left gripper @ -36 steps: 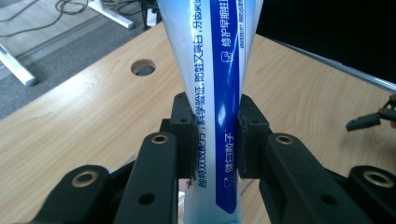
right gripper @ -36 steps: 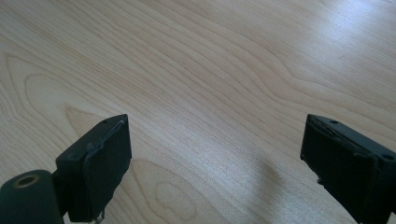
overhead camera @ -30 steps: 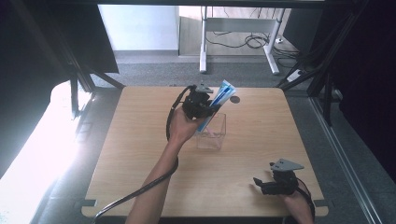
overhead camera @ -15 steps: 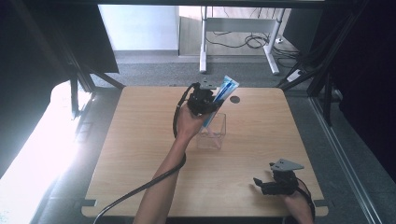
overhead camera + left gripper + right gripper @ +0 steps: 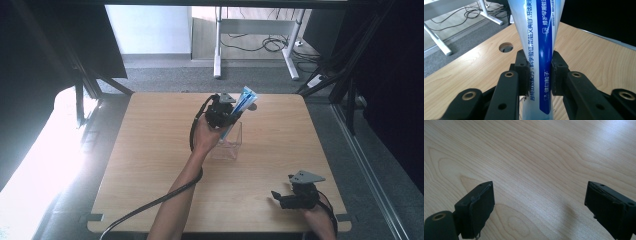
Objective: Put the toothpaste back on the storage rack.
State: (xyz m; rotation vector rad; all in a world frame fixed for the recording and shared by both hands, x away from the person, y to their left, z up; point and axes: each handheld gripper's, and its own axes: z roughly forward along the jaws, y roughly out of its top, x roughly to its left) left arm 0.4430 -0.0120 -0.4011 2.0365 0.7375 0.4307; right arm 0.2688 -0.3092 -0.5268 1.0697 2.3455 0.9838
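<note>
The toothpaste tube seems cut off at both ends.

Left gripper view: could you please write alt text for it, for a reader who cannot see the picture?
The left claw is shut on a blue and white tube with Chinese print, one black jaw on each side of it. Behind it lies a wooden table with a round hole, and beyond the edge a grey floor with cables.

White and blue toothpaste tube, tilted, lower end inside clear box, mid-table.
</note>
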